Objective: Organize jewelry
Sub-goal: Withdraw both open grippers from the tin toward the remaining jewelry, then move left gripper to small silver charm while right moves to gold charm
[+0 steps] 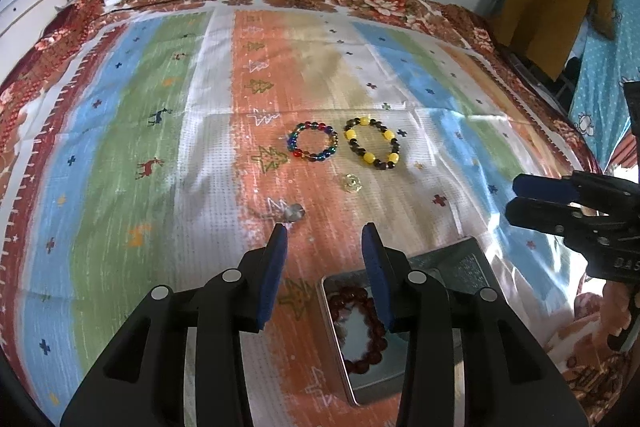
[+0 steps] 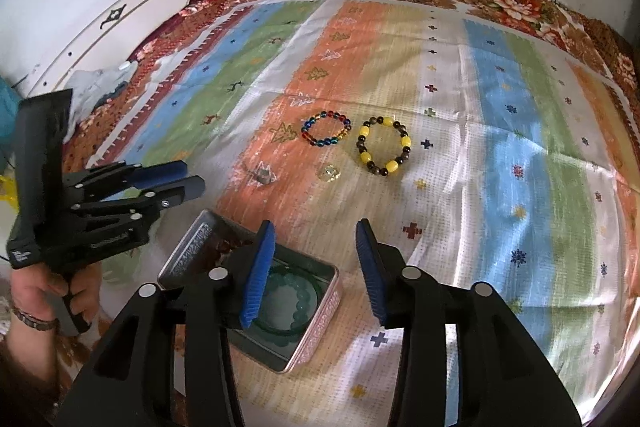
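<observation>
- Jewelry still loose on the bed: a multicoloured bead bracelet (image 1: 313, 141) and a yellow-and-dark bead bracelet (image 1: 373, 143) lie side by side, just apart, on the striped cloth (image 1: 160, 131). Nearer are a small clear gold-tinted piece (image 1: 352, 183) and a small grey piece (image 1: 294, 211). A dark red bead bracelet (image 1: 362, 327) already sits in the open tin (image 1: 332, 311) at the near edge.
- Both sets of jaws are released and grasp nothing. The left gripper (image 1: 325, 239) hovers just short of the grey piece, and the right gripper (image 2: 316, 239) hangs above the tin's far right corner.
- Small pieces are the likeliest trouble. Wide pads closing on a tiny hard object over soft cloth could squeeze it sideways or press it into the weave.
- Cloth could get pinched. It is thin and creased, so jaws that go too low may gather a fold, drag it, and shift the bracelets with it.
- Neighbouring bracelets lie close together, so a pad slipped between them could nudge or hook the wrong one.
- Bead loops are round and slick. A pinch across a single bead may roll off, and the bracelet could drop short of the tin.
- Tin is light and sits on bedding. A gripper passing low could clip its rim or raised lid (image 2: 192, 243) and tip it, spilling what is stored.
- Grippers work close together near the tin, so they could collide on the way in.
</observation>
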Demonstrator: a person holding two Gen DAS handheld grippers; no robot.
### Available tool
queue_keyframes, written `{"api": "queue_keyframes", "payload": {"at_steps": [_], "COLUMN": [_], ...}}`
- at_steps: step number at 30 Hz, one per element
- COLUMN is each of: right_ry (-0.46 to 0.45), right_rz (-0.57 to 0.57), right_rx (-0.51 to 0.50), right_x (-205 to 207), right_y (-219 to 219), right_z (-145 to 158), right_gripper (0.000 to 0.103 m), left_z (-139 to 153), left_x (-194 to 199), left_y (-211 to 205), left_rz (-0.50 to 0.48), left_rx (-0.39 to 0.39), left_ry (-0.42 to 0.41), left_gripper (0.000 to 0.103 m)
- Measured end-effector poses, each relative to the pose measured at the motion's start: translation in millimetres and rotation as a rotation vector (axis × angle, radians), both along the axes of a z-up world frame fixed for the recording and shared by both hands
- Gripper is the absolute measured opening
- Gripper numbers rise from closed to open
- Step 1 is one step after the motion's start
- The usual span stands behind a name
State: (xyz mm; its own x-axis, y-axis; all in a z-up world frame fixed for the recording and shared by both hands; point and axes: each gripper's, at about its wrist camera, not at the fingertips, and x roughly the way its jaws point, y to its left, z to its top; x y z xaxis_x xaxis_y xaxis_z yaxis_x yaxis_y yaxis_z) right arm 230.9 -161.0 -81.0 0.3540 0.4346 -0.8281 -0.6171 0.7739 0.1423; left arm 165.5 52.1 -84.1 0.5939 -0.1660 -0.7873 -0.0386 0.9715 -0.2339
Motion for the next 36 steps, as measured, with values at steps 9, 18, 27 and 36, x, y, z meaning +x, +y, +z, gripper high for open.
{"api": "queue_keyframes", "payload": {"at_steps": [9,18,27,36], "right_ry": [0.022,0.037,0.070,0.102], "right_rz": [0.010,0.019,0.018,0.015], "right_rx": [0.000,-0.033,-0.065,-0.082], "right_x": [13.3,28.2,46.3,61.9], "right_y": [11.0,19.9,27.8,33.8], "right_z": [-2.9,-9.5,-22.6,-34.5], "right_gripper": [0.043,0.043,0.043,0.043], "left_z": [-7.6,-16.0,-26.3,-38.6], "left_x": [15.4,33.8,47.7,59.9], "left_y": [4.1,10.7,20.0,22.7], "left_rz": [-0.004,0.000,-0.008,-0.027], "left_rx": [0.007,0.013,-0.068,-0.081], "left_ry": [0.031,0.067,0.105,0.146], "left_gripper": [0.038,0.038,0.038,0.038]}}
